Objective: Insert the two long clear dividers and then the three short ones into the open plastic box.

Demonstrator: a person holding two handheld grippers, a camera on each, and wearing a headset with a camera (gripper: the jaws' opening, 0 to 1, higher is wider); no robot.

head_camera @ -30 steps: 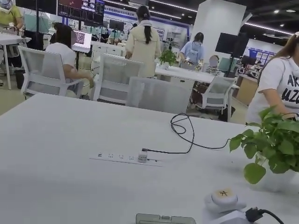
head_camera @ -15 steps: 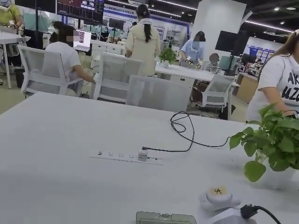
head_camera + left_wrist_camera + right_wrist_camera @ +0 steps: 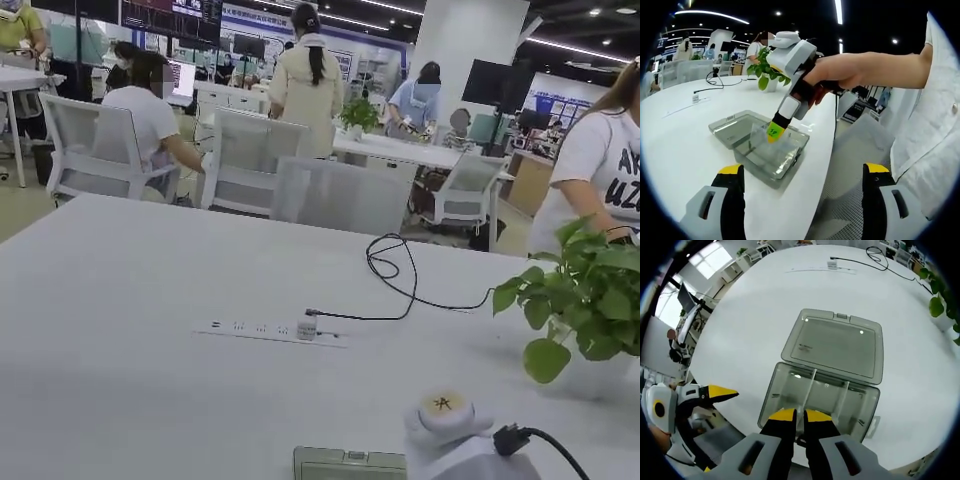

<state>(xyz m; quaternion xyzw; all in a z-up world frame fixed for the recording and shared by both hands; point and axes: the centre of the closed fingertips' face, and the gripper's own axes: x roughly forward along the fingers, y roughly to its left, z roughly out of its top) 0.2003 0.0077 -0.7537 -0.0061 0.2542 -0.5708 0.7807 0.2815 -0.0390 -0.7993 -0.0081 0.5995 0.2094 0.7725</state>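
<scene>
Head view: looking forward across the table [image 3: 150, 300].
Left gripper view: facing the box [image 3: 765, 170], near.
Right gripper view: pointing down, close.
Gripper views sharing: the box.

The person is wearing a white fabric garment [image 3: 935, 130] carrying one small round button [image 3: 954, 107], with the forearm left uncovered. The right gripper [image 3: 774, 133] is presenting a white and pale-grey moulded housing, a black grip section, a white lower block and a yellow tip bearing a small dark marking, illegible. The left gripper [image 3: 803, 169] is showing two grey jaws with slot-shaped cut-outs, black inner faces and yellow tips; the right gripper's own jaws are showing the same grey, black and yellow scheme.
</scene>
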